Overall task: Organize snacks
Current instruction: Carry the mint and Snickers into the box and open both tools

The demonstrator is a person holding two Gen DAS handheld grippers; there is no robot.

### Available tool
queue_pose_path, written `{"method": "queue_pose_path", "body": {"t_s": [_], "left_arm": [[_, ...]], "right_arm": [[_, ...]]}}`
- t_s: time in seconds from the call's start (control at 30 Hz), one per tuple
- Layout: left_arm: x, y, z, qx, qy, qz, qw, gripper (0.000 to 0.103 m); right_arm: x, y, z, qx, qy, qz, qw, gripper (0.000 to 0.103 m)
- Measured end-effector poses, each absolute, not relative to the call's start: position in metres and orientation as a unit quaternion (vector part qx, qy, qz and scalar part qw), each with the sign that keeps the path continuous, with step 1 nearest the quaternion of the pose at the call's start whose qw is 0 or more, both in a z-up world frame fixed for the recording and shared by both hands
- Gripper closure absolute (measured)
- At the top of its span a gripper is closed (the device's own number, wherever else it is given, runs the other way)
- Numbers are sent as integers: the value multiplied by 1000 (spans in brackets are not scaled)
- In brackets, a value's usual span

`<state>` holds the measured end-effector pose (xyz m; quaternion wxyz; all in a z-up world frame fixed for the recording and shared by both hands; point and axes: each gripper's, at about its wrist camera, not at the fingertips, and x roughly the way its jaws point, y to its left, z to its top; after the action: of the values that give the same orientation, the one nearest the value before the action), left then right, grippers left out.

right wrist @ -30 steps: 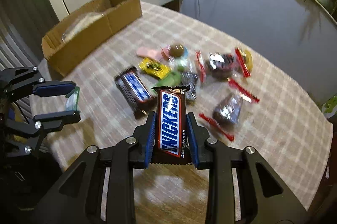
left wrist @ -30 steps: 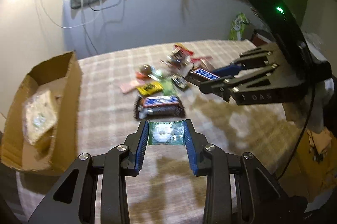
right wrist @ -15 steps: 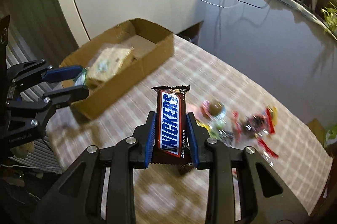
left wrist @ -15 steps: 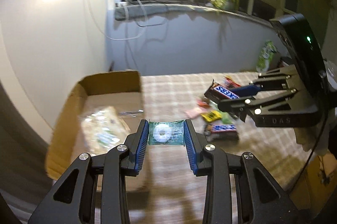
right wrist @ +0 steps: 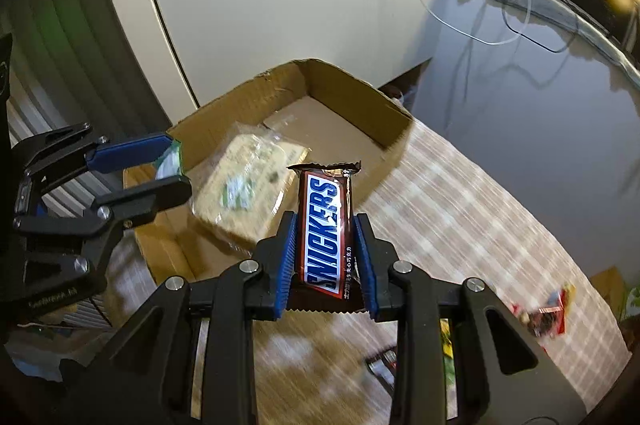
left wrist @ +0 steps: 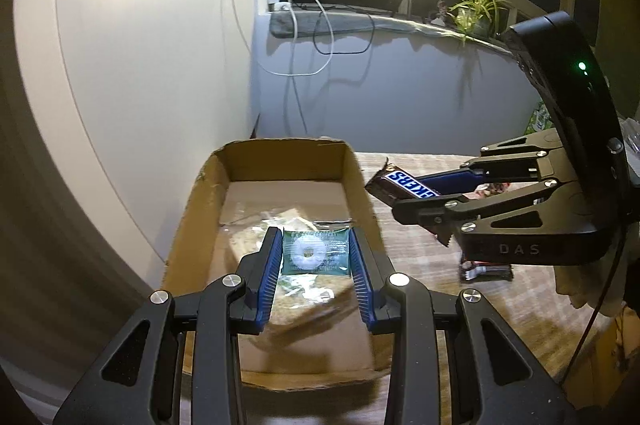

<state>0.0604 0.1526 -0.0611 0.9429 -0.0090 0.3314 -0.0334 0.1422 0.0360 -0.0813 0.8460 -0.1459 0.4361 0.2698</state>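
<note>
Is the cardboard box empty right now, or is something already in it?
Not empty. The open cardboard box already has one clear-wrapped pale snack pack on its floor; the far half of the floor is bare.

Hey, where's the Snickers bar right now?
The Snickers bar is clamped in the right gripper, held in the air just beside the cardboard box; in the left wrist view it sits right of the box's right wall.

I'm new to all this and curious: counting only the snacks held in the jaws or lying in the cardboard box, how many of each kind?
Snickers bar: 1
Green ring-sweet packet: 1
Clear-wrapped pale pack: 1
Total: 3
</note>
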Motion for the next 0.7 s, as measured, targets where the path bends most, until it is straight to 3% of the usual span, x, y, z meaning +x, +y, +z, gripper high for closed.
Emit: {"method": "queue_pose_path", "body": {"t_s": [0.6, 0.7], "left_arm": [[73, 175, -79, -19, 351, -19, 936, 68], [73, 175, -79, -19, 354, -18, 935, 54]], "right_arm": [[168, 77, -98, -157, 449, 282, 833, 73], [168, 79, -98, -161, 445, 278, 836, 73]]}}
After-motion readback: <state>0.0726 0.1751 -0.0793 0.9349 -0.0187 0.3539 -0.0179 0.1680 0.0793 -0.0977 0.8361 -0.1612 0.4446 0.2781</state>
